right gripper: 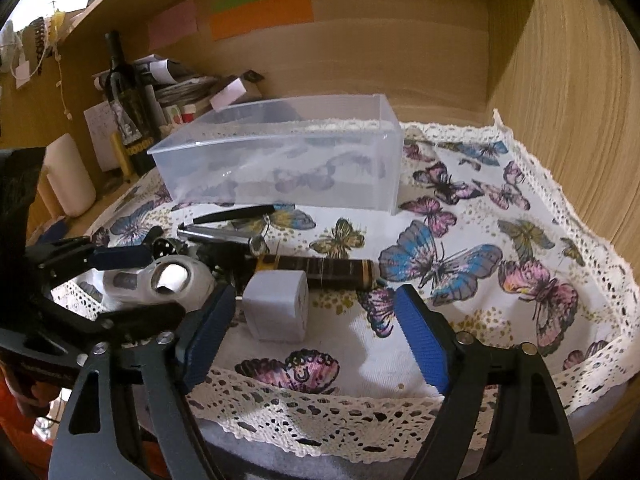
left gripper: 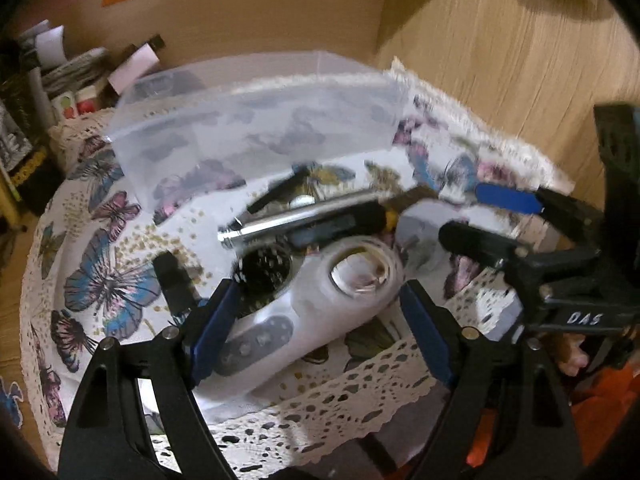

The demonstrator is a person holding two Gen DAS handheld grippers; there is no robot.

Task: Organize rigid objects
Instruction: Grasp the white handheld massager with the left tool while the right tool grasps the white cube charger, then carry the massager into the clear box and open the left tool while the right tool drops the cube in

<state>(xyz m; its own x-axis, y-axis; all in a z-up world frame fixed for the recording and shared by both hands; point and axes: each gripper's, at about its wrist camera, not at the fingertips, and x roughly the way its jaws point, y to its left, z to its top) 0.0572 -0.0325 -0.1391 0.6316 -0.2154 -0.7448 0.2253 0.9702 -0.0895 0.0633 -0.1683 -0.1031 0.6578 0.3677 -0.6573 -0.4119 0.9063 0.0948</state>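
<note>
A cluster of rigid objects lies near the front edge of the butterfly cloth (right gripper: pixel 460 208): a white device (left gripper: pixel 320 300), a metal rod (left gripper: pixel 288 226), a dark-handled tool (right gripper: pixel 320 270) and a white cube (right gripper: pixel 276 306). The clear bin (right gripper: pixel 280 160) stands behind them toward the cloth's back edge. The left gripper (left gripper: pixel 320 320) is spread wide with the device between its pads, grasping nothing, and the right gripper (right gripper: pixel 312 332) is likewise released, just before the cube.
</note>
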